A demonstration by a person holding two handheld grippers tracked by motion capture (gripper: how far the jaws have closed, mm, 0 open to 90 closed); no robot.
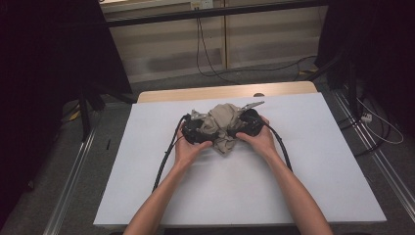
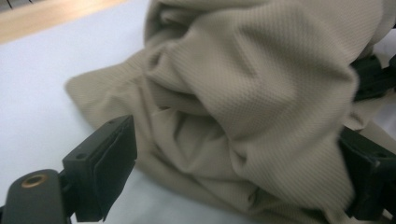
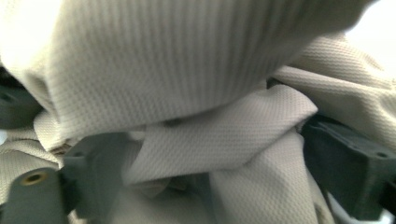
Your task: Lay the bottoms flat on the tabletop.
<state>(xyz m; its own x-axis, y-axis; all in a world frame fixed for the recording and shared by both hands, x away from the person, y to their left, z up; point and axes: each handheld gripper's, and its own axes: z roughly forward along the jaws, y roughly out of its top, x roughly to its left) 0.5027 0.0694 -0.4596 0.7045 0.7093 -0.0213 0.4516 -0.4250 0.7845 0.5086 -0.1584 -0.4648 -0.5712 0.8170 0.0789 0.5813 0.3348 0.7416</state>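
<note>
Jaws of both your grippers stand wide around a crumpled beige garment of fine waffle-textured knit [image 1: 221, 126], bunched in a loose mound near the far middle of the white table [image 1: 303, 171]. Your left gripper [image 2: 238, 175] has its black, blocky pads spread apart, the cloth's lower folds bulging between them without being pinched; one pad rests just off the table surface beside the fabric's edge. Your right gripper [image 3: 212, 172] shows the same stance: a thick fold lies across the gap, the pads flanking it rather than pressing it. Neither looks to have a grip yet.

From above, your left hand [image 1: 188, 144] and right hand [image 1: 259, 139] bracket the heap from either side, palms inward, likely so both tools can bite opposite edges of the bundle at once and draw it open. Black cables [image 1: 166, 156] trail back along your forearms toward the near edge.

Soft, matte and deeply creased, the fabric folds over itself in rounded ridges, hiding its outline; which part is hem, sleeve or collar cannot be told. Beyond the white sheet, a strip of pale wooden tabletop [image 1: 225, 92] shows.
</note>
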